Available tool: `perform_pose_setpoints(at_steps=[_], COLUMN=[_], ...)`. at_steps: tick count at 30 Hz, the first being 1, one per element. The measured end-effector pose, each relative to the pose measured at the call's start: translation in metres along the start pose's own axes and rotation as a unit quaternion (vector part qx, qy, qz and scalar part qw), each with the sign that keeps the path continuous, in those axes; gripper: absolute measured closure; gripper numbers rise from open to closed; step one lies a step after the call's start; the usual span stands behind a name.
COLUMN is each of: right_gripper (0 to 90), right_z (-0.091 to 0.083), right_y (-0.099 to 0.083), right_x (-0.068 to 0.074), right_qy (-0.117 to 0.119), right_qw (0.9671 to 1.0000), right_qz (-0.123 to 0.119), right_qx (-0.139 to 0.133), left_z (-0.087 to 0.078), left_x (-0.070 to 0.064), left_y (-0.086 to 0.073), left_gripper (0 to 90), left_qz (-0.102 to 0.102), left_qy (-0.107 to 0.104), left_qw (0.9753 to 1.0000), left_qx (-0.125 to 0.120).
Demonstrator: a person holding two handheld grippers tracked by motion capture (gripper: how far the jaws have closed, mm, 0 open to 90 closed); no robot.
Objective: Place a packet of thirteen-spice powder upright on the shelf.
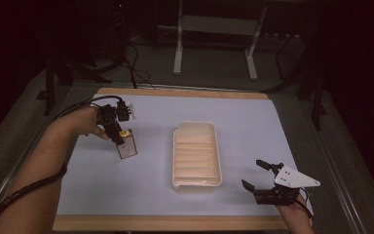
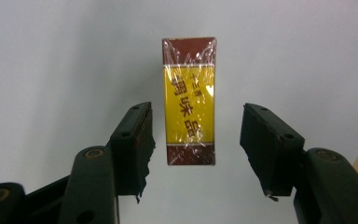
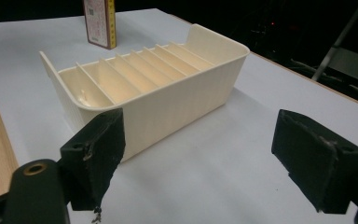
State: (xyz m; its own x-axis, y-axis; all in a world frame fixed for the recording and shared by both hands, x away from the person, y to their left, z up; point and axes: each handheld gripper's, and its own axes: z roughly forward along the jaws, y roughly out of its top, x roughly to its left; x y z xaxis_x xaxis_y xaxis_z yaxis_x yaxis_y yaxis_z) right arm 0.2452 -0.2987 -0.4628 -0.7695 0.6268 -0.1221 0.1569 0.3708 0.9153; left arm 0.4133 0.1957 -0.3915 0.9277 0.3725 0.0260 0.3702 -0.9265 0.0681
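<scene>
Box [image 2: 189, 100] upright between gaping left tongs [image 2: 196, 140]; ribbed tray [image 1: 197, 155] beside; right tongs [image 1: 255, 175] gaping.

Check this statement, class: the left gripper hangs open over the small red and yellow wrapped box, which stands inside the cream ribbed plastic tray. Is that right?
Not quite. The small red and yellow wrapped box stands on the pale blue table cover, apart from the cream ribbed plastic tray, not inside it; the high view shows this. The left gripper does hang open over the box.
</scene>
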Motion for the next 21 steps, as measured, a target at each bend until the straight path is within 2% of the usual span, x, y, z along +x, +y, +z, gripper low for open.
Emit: perform_pose_setpoints(at_steps=[4, 6, 9, 14, 16, 18, 21], right_gripper=[17.4, 17.4, 17.4, 17.4, 17.4, 17.4, 17.4], right_z=[0.000, 0.000, 0.000, 0.000, 0.000, 0.000, 0.000], right_y=[0.000, 0.000, 0.000, 0.000, 0.000, 0.000, 0.000], right_x=[0.000, 0.000, 0.000, 0.001, 0.001, 0.001, 0.001], right_qy=[0.003, 0.004, 0.006, 0.007, 0.007, 0.008, 0.007], right_qw=[1.0000, 1.0000, 1.0000, 1.0000, 1.0000, 1.0000, 1.0000], right_qz=[-0.002, -0.002, -0.002, -0.002, -0.002, -0.002, -0.003], right_qx=[0.000, 0.000, 0.000, 0.000, 0.000, -0.001, 0.000], left_z=[0.001, 0.003, 0.005, 0.012, 0.013, 0.013, 0.013], left_x=[0.002, 0.003, 0.003, 0.004, 0.004, 0.004, 0.002], left_y=[0.003, 0.004, 0.006, 0.003, 0.000, -0.003, -0.004], left_gripper=[51.3, 51.4, 56.7, 60.2, 64.4, 65.9, 67.2], left_qz=[0.005, 0.007, 0.012, 0.008, 0.005, 0.006, 0.010], left_qy=[0.002, -0.004, -0.005, -0.011, -0.012, -0.010, -0.009], left_qw=[1.0000, 0.9999, 0.9999, 0.9999, 0.9994, 0.9989, 0.9988], left_qx=[0.008, 0.012, 0.009, -0.009, -0.033, -0.045, -0.047])
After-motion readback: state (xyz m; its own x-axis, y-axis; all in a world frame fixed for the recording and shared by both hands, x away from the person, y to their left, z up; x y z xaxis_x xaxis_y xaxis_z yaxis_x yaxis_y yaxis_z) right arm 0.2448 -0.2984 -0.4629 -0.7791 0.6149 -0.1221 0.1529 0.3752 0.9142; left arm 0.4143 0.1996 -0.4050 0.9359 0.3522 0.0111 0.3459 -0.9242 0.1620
